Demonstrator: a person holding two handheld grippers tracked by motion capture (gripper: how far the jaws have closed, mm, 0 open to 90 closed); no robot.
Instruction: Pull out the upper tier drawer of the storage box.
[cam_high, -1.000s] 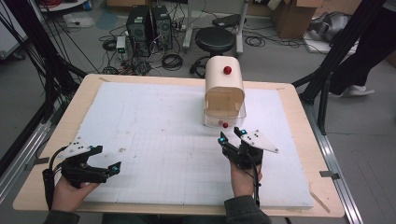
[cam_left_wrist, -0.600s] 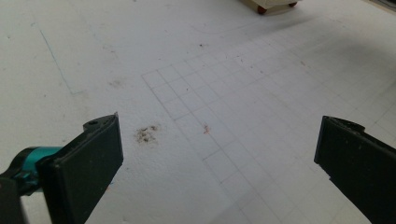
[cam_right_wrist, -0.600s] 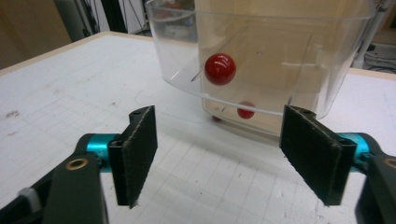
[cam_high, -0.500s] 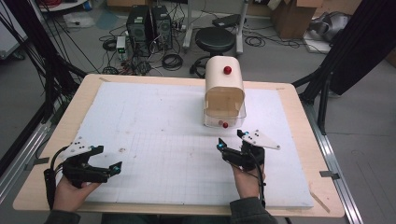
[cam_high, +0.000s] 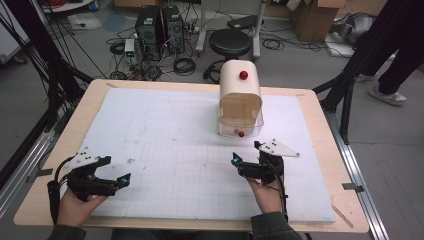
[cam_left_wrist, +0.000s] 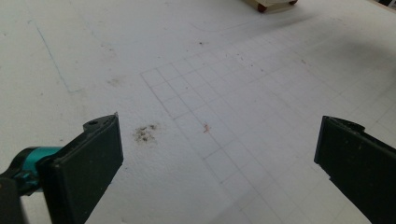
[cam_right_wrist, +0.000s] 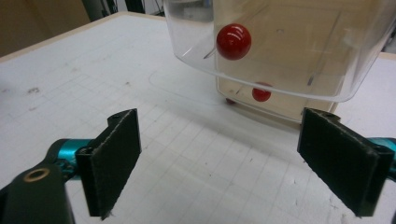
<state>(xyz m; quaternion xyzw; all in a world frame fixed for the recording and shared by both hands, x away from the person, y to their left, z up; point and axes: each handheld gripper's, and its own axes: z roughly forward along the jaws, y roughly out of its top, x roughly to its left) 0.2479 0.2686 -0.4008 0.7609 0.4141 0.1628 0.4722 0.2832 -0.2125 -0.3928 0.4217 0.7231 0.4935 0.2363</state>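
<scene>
While I rest both hands on the desk, my left hand-held gripper sits at seven o'clock, jaws apart. My right hand-held gripper at five o'clock gapes, empty, toward the clear-fronted box with its red knob at one o'clock.

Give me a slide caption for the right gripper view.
Open right gripper facing a clear-fronted box with a red knob.

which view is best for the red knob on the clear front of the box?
Right gripper view: the red knob sits close and sharp on the clear front, just beyond the open right claw. High view shows it as a small red dot. Left gripper view catches just the box's bottom edge.
</scene>
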